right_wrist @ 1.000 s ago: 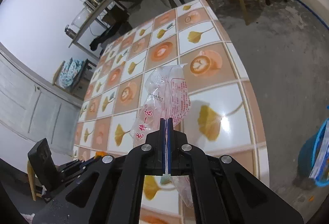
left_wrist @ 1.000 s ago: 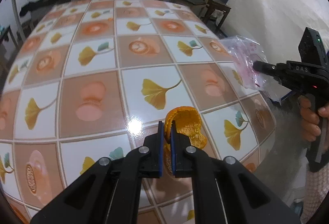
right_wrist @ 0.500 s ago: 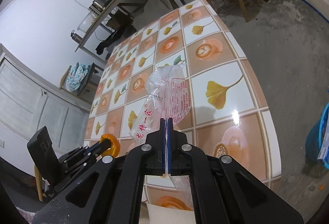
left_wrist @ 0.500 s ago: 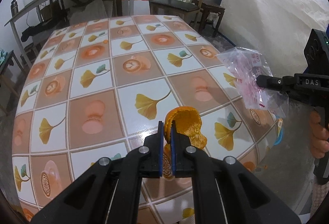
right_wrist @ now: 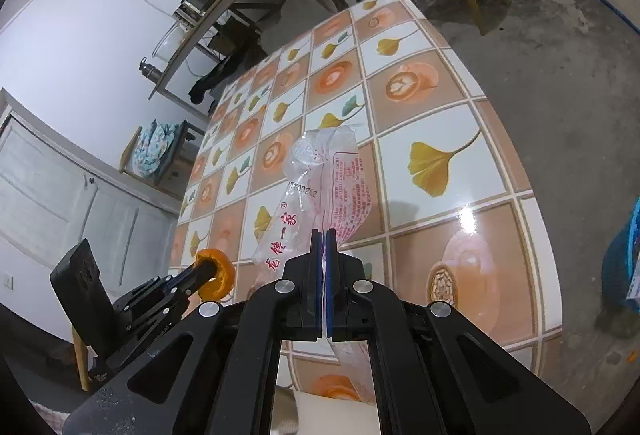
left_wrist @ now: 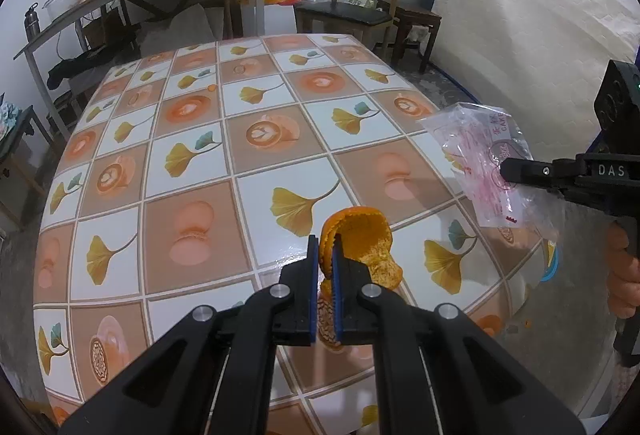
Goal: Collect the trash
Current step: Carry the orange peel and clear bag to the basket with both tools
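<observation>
A: Left gripper (left_wrist: 326, 249) has its jaws pinching the peel (left_wrist: 360, 235); right gripper (right_wrist: 324, 247) has its jaws pressed on the wrapper (right_wrist: 328, 183). Position against the table (left_wrist: 192, 163)?

B: Both items are held above it, clear of the surface. Compared with a second ago, the table looks farther below in both wrist views and more of the room shows, so both grippers have risen. The peel sits above the near edge, the wrapper off the table's right edge.

A: Anything left on the table?

B: Possibly a small orange scrap (left_wrist: 211, 88) toward the far side; too small to be sure.

A: Meaning for the task?

B: Pick-up looks done; carrying to a bin is likely next. A blue bin (right_wrist: 624, 271) stands on the floor beyond the table's right edge. The wrapper is limp and could slip.
</observation>
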The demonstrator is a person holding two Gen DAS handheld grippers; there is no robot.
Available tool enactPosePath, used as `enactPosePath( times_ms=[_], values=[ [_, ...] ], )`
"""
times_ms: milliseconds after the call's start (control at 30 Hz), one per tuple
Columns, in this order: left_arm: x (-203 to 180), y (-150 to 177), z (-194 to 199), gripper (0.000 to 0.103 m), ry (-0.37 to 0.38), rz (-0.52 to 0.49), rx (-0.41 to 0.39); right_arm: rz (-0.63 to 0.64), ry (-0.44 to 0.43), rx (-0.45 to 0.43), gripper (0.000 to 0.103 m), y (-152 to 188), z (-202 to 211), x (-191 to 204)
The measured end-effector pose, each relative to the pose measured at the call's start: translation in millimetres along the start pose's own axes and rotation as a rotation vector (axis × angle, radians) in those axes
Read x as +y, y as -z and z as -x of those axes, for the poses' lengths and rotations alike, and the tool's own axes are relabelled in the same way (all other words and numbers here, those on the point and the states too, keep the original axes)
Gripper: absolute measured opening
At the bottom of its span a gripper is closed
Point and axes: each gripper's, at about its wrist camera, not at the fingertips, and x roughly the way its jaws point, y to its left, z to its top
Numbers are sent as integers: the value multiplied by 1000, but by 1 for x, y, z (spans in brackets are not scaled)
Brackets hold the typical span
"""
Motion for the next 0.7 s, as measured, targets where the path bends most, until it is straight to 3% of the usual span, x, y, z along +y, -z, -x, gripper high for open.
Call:
enactPosePath(
  times_ms=[233,500,700],
  values=[
    [3,3,-5,5,19,19,19,9,12,8,0,2,-5,3],
    [24,14,-21,5,100,132,74,2,17,8,0,6,-9,6],
    [25,7,-15,5,117,135,53,-10,3,-11,0,8,-6,5]
  ],
)
